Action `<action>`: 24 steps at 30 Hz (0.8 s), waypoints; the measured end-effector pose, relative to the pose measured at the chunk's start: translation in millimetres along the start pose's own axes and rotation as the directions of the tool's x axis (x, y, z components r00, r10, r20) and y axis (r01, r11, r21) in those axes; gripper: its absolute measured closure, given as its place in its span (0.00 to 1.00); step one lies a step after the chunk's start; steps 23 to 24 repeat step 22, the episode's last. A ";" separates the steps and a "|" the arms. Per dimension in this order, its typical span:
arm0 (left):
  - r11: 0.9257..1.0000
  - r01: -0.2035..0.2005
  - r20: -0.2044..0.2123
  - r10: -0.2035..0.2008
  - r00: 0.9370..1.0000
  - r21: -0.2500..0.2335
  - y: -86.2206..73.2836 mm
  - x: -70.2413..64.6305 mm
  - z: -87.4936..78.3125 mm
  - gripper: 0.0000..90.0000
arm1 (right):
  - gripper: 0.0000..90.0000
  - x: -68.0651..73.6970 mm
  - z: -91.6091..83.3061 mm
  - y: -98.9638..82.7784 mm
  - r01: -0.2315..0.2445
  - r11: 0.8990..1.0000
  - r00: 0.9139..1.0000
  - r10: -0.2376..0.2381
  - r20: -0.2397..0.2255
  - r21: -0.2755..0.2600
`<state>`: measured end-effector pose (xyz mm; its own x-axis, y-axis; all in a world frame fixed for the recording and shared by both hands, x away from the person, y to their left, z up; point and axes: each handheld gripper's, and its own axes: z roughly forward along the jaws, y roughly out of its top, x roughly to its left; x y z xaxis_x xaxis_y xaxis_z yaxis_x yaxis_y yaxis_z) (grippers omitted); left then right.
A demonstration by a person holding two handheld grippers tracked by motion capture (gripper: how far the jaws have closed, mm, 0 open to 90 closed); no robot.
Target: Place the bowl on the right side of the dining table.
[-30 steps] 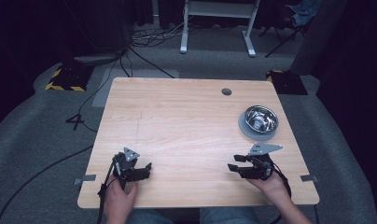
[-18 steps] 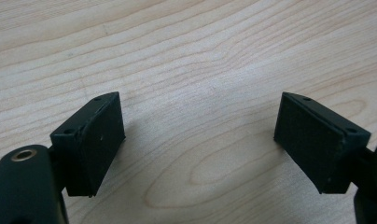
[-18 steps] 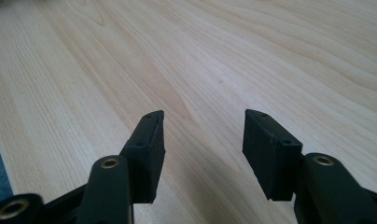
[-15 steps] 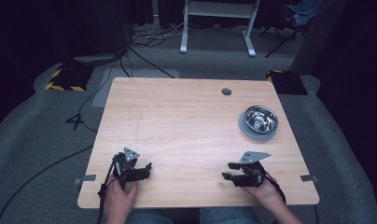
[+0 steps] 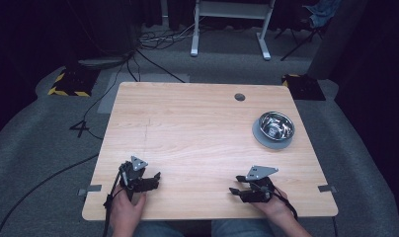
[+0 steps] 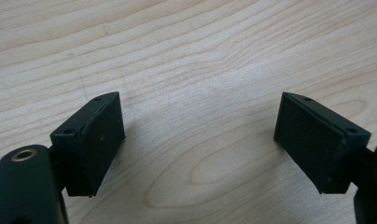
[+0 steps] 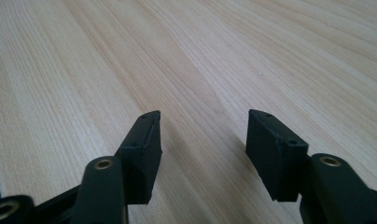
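My left gripper (image 5: pixel 155 177) rests low over the wooden table (image 5: pixel 197 128) near its front left, held by a hand. In the left gripper view its jaws (image 6: pixel 198 140) stand wide apart over bare wood, nothing between them. My right gripper (image 5: pixel 235 191) sits low at the front right, its tips pointing left. The right gripper view shows it open (image 7: pixel 203 140); its jaws have just been opening, with only wood grain between them. A shiny steel bowl (image 5: pixel 276 126) stands on a grey round mat (image 5: pixel 259 137) at the right side, well beyond the right gripper.
A small dark round hole (image 5: pixel 239 97) is set in the tabletop near the far edge. Cables and yellow-black striped plates (image 5: pixel 69 84) lie on the grey floor around the table. A white metal stand (image 5: pixel 229 19) is behind it.
The right gripper has come down and toward the front edge, shifting slightly left, and its jaws stand wider. The left gripper has stayed where it was.
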<state>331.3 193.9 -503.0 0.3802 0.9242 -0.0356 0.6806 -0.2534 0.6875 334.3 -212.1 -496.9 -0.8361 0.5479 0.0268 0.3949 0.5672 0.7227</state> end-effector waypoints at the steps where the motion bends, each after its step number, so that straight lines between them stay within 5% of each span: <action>1: 1.000 -0.001 0.000 0.001 1.000 0.000 0.0 0.1 0.0 0.18 | 0.49 1.0 0.9 -0.7 0.004 1.000 1.000 -0.004 0.006 -0.010; 8: 1.000 0.000 0.001 0.000 1.000 0.000 -0.1 0.0 0.0 0.18 | 0.40 3.3 5.1 -4.9 0.030 0.998 0.999 -0.028 0.035 -0.054; 24: 1.000 0.001 0.000 -0.001 1.000 -0.001 -0.1 -0.1 0.1 0.18 | 0.32 4.3 5.8 -4.5 0.039 0.998 0.999 -0.038 0.020 -0.043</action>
